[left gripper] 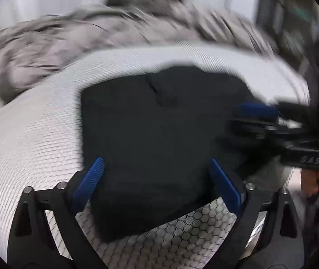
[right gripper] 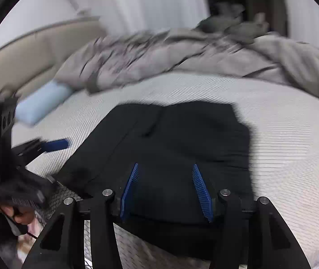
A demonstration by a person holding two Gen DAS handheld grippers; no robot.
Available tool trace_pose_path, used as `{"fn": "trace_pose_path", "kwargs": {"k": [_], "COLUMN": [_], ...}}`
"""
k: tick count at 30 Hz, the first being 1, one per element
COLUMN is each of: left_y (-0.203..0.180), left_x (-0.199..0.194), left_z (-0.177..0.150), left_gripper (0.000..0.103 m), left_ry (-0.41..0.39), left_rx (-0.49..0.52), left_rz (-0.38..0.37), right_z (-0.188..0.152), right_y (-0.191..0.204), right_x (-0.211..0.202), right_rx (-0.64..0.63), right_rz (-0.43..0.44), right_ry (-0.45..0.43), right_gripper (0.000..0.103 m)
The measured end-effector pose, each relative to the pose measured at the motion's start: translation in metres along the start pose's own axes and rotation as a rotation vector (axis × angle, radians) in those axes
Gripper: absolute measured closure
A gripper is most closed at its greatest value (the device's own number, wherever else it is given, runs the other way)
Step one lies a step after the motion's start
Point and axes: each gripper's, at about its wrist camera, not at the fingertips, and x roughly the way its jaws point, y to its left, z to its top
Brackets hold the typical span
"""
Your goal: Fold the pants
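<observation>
The pants [right gripper: 177, 148] lie folded into a compact stack near the bed's [right gripper: 282, 139] front edge. Left claw [left gripper: 157, 186] and right claw [right gripper: 166, 190] hover apart, empty, indicating release.

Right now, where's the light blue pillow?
Right wrist view, left side: the light blue pillow lies on the mattress by the beige headboard, left of the black pants.
</observation>
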Motion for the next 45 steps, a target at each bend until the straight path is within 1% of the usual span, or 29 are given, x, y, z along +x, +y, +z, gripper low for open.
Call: {"fn": "trace_pose_path", "kwargs": {"k": [1, 2, 3, 4, 6, 7, 9, 11, 12, 14, 16, 17, 19, 20, 22, 23, 25, 27, 29, 30, 32, 35, 37, 38, 39, 40, 41, 43, 45], "left_y": [0.0, 0.001, 0.002, 0.004, 0.01, 0.013, 0.013, 0.009, 0.011, 0.012, 0.011, 0.012, 0.017, 0.021, 0.027, 0.032, 0.045, 0.063, 0.076, 0.078, 0.079, 0.08, 0.081, 0.081, 0.08, 0.08, 0.079, 0.076, 0.073], "left_x": [0.009, 0.012, 0.011, 0.006, -0.002, -0.005, -0.011, -0.019, -0.025, -0.037, -0.04, -0.039, -0.03, -0.024, -0.014, -0.009, 0.002, 0.013, 0.021, 0.023, 0.024, 0.027, 0.027, 0.027, 0.026, 0.026, 0.026, 0.023, 0.022], "left_z": [-0.002, -0.005, -0.007, -0.011, -0.016, -0.019, -0.023, -0.021, -0.02, -0.019, -0.015, -0.012, -0.009, -0.009, -0.013, -0.017, -0.022, -0.023, -0.025, -0.027, -0.03, -0.031, -0.032, -0.032, -0.031, -0.03, -0.03, -0.032, -0.033], "left_gripper": [0.013, 0.013, 0.013, 0.013, 0.012, 0.011, 0.011, 0.014, 0.016, 0.016, 0.016, 0.016, 0.016, 0.016, 0.016, 0.015, 0.007, 0.004, 0.004, 0.004, 0.004, 0.003, 0.002, 0.002, 0.002, 0.002, 0.002, 0.001, 0.001], "left_ry": [0.037, 0.04, 0.027, 0.011, 0.005, 0.003, 0.004, 0.0, -0.018, -0.069, -0.093, -0.097, -0.102, -0.106, -0.137, -0.149, -0.152, -0.134, -0.12, -0.127, -0.134, -0.138, -0.137, -0.136, -0.136, -0.137, -0.137, -0.139, -0.14], "left_rx": [0.01, 0.015, 0.021, 0.029, 0.017, 0.005, -0.014, -0.025, -0.03, -0.027, -0.008, -0.001, -0.014, -0.029, -0.048, -0.06, -0.111, -0.177, -0.228, -0.238, -0.235, -0.236, -0.242, -0.243, -0.244, -0.246, -0.245, -0.244, -0.242], "left_rz": [0.011, 0.012, 0.007, 0.009, -0.01, -0.019, -0.016, 0.017, 0.012, -0.04, -0.054, -0.042, -0.007, 0.033, 0.087, 0.097, 0.052, 0.009, -0.015, -0.016, -0.012, -0.002, -0.001, -0.001, -0.002, -0.002, 0.002, 0.012, 0.03], "right_z": [-0.001, -0.006, -0.011, -0.017, -0.028, -0.031, -0.036, -0.035, -0.035, -0.032, -0.019, -0.014, 0.0, 0.009, 0.011, 0.012, 0.012, 0.01, 0.005, 0.004, 0.003, 0.005, 0.006, 0.006, 0.007, 0.007, 0.009, 0.015, 0.019], "right_y": [0.003, 0.004, 0.003, 0.003, -0.007, -0.014, -0.028, -0.028, -0.023, -0.02, -0.022, -0.023, -0.014, -0.011, -0.008, -0.003, 0.007, 0.013, 0.012, 0.011, 0.005, 0.004, 0.014, 0.018, 0.021, 0.025, 0.03, 0.041, 0.054], "right_x": [0.014, 0.031, 0.037, 0.036, 0.022, 0.014, -0.001, -0.004, -0.006, -0.012, -0.017, -0.016, -0.001, 0.007, 0.02, 0.025, 0.029, 0.044, 0.052, 0.051, 0.044, 0.036, 0.035, 0.034, 0.032, 0.029, 0.028, 0.037, 0.057], "right_rx": [-0.022, -0.048, -0.079, -0.117, -0.172, -0.165, -0.12, -0.135, -0.152, -0.146, -0.087, -0.053, -0.018, -0.001, 0.033, 0.023, -0.005, -0.022, -0.04, -0.041, -0.045, -0.052, -0.129, -0.143, -0.139, -0.128, -0.118, -0.122, -0.146], "right_rz": [0.012, -0.004, -0.033, -0.064, -0.172, -0.18, -0.171, -0.191, -0.208, -0.181, -0.085, -0.063, -0.059, -0.055, -0.061, -0.082, -0.106, -0.145, -0.176, -0.192, -0.28, -0.293, -0.33, -0.33, -0.302, -0.239, -0.177, -0.122, -0.086], "right_ry": [0.043, 0.104, 0.128, 0.116, 0.079, 0.065, 0.043, 0.048, 0.048, 0.029, 0.001, -0.004, -0.002, 0.001, 0.041, 0.054, 0.047, 0.114, 0.14, 0.141, 0.143, 0.156, 0.167, 0.168, 0.16, 0.144, 0.122, 0.099, 0.124], "right_gripper": [0.052, 0.054, 0.055, 0.056, 0.057, 0.061, 0.062, 0.062, 0.061, 0.057, 0.057, 0.056, 0.055, 0.055, 0.055, 0.055, 0.055, 0.055, 0.055, 0.055, 0.056, 0.056, 0.055, 0.055, 0.055, 0.054, 0.05, 0.04, 0.04]}}
